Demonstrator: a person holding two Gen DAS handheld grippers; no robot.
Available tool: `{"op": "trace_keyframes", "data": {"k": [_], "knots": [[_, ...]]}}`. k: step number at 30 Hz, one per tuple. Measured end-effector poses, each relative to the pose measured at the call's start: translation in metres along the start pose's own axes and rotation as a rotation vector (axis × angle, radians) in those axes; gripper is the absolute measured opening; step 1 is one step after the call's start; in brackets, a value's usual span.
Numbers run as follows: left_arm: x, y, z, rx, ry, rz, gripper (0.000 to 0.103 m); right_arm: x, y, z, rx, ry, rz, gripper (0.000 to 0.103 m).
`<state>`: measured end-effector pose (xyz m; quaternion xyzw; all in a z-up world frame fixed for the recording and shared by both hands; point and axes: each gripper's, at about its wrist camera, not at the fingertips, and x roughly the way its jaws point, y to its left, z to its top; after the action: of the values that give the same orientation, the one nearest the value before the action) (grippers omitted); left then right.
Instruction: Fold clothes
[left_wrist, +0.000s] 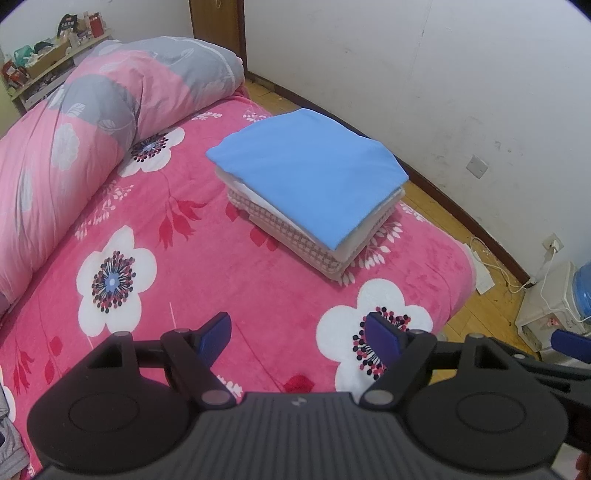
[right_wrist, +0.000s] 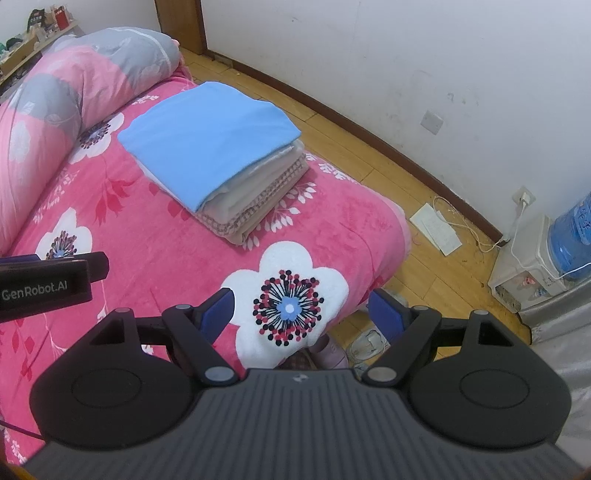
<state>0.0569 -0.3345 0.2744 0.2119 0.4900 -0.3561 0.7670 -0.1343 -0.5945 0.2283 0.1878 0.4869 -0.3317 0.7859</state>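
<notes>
Shoes on the wooden floor (right_wrist: 364, 345) show only in the right wrist view. Folded blue cloth (left_wrist: 310, 173) tops a stack on the pink floral bed (left_wrist: 229, 273). Left gripper (left_wrist: 297, 334) and right gripper (right_wrist: 301, 310) tilt downward above it, fingers spread, empty.

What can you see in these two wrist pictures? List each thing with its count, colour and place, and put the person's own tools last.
Bed cover: one, pink with white flowers, spread over the bed.
Quilt: one, pink and grey, rolled along the bed's far left side.
Folded clothes stack: one pile, blue piece on top, white and checked pieces below, near the bed's right edge.
Shelf: one, wooden, cluttered, far left corner.
Water dispenser: one, white with a blue bottle, on the floor at right.
Cable: one, white, on the floor, plugged into a wall socket.
Shoes: pale, on the floor by the bed.
Left claw: black with blue pads, open, empty.
Right claw: the same, open, empty.
</notes>
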Motion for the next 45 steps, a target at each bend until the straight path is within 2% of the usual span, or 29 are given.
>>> {"op": "trace_keyframes", "data": {"k": [45], "knots": [[0.0009,0.0033,-0.0016,-0.009,0.023,0.006,0.081,0.0007,0.0012,-0.0028,0.000,0.008,-0.002,0.080]]}}
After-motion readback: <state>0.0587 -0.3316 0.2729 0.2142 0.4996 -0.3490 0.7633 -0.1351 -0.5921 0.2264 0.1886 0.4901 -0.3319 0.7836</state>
